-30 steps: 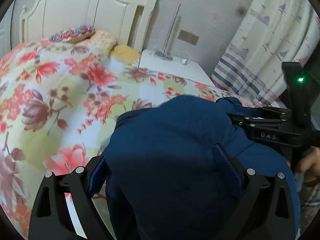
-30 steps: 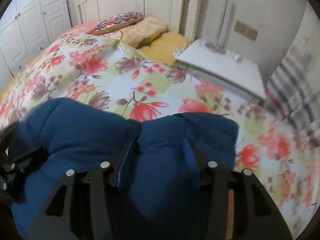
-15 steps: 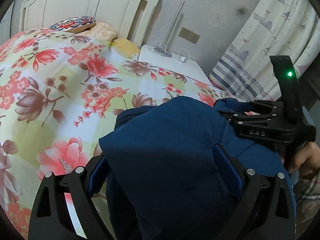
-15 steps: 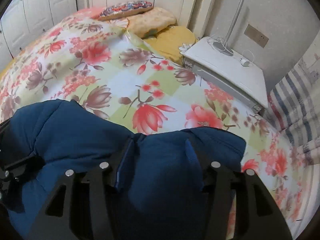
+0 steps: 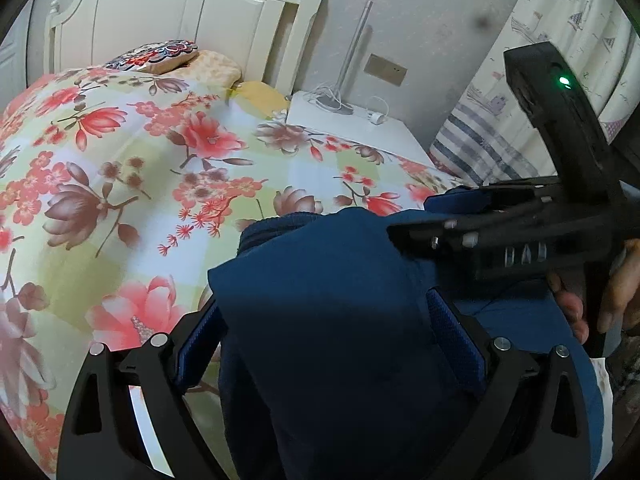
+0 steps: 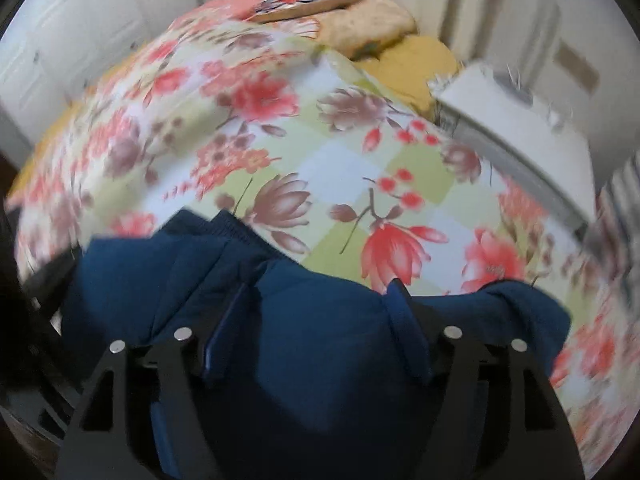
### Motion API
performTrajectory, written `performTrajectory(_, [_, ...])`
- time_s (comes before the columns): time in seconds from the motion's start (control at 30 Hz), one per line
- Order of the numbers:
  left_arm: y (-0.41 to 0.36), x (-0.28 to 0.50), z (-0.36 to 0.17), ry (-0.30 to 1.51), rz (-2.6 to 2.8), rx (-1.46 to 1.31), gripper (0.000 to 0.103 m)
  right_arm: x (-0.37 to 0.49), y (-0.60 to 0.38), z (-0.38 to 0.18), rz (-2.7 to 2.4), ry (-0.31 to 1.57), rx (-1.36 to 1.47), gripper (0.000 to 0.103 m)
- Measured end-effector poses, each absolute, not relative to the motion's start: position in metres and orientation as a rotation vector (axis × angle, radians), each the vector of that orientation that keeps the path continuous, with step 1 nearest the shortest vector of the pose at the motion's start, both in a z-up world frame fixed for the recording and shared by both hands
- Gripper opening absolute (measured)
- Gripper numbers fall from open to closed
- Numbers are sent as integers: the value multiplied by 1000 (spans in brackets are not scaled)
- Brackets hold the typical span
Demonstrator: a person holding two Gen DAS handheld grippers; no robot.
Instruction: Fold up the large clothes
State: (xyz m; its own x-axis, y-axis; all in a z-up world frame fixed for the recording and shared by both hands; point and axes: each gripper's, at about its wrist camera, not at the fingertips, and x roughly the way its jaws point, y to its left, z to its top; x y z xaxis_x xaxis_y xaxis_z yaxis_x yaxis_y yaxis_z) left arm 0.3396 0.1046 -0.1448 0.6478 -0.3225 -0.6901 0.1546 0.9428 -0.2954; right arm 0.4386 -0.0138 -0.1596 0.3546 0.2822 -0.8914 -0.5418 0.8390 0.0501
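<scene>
Here, a flowered quilt covers the bed; a patterned cushion and a pale pillow lie at its head against the white headboard; beside the bed stands a white nightstand with a cable and a thin pole on it, and a striped curtain hangs to the right. The blue garment fills the lower middle of both views, bunched above the near edge of the quilt, and it hides most of the space between the fingers. The left gripper has its fingers set fairly wide with a thick fold of the garment clamped between the blue pads; the right gripper likewise grips a fold, its fingers narrower. In the left view the right gripper crosses in front of the garment at the right, its green light on, a hand wrapped round its handle. Compared with a second ago, the right gripper sits closer to the left one and larger in that view; the right view has turned blurred, and its nightstand has slid toward the right edge.
</scene>
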Motion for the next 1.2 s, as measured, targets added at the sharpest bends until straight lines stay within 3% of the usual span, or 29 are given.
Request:
performTrajectory(0.33, [105, 339, -145, 819, -275, -216, 98, 375, -53, -101, 421, 807, -195, 69])
performTrajectory(0.5, [115, 328, -139, 855, -280, -239, 98, 350, -90, -118, 352, 879, -154, 74])
performTrajectory(0.57, [128, 310, -133, 865, -288, -290, 99, 326, -118, -125, 424, 886, -38, 91])
performTrajectory(0.63, [138, 293, -133, 882, -322, -340, 99, 302, -139, -134, 475, 896, 53, 99])
performTrajectory(0.93, [168, 242, -175, 1015, -522, -642, 99, 237, -185, -192, 704, 979, 410, 101])
performTrajectory(1.2, [144, 255, -177, 1105, -689, -645, 99, 236, -185, -222, 819, 1009, 535, 101])
